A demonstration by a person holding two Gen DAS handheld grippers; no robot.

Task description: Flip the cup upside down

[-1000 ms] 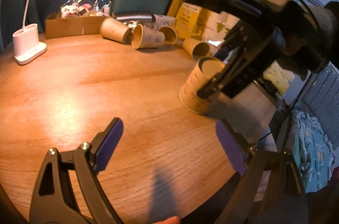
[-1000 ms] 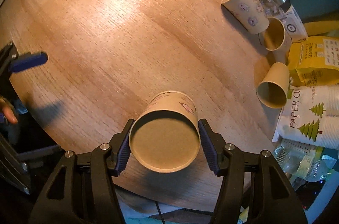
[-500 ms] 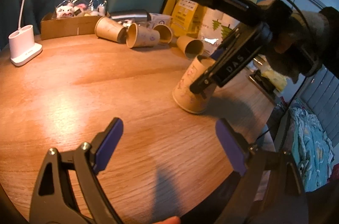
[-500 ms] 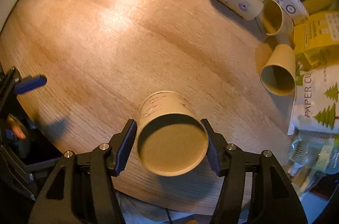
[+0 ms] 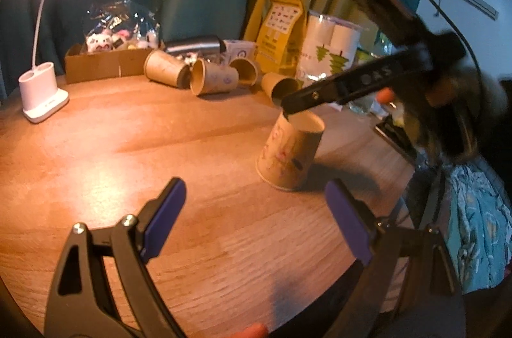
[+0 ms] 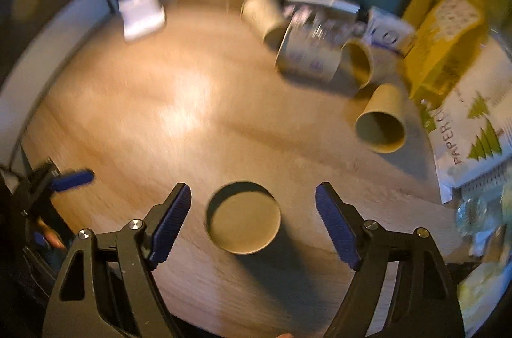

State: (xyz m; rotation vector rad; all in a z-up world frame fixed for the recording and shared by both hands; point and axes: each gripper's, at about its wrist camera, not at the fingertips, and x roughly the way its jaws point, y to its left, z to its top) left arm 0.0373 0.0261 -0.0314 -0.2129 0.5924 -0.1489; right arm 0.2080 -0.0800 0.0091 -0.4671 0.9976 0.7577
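A printed paper cup (image 5: 289,154) stands upside down on the round wooden table (image 5: 128,152), its base up. In the right wrist view the cup's base (image 6: 244,218) shows between the spread blue pads. My right gripper (image 6: 252,221) is open above the cup, apart from it; in the left wrist view its finger tip (image 5: 288,111) hovers at the cup's top edge. My left gripper (image 5: 256,216) is open and empty over the table's near side, in front of the cup.
Several paper cups (image 5: 211,77) lie on their sides at the back. Behind them are a cardboard box (image 5: 105,63), a yellow bag (image 5: 281,31) and a paper cup pack (image 5: 329,50). A white lamp base (image 5: 41,96) stands back left. The table edge is near right.
My right gripper set the cup upside down on the table, opened, and lifted and tilted away from it. My left gripper has stayed put.
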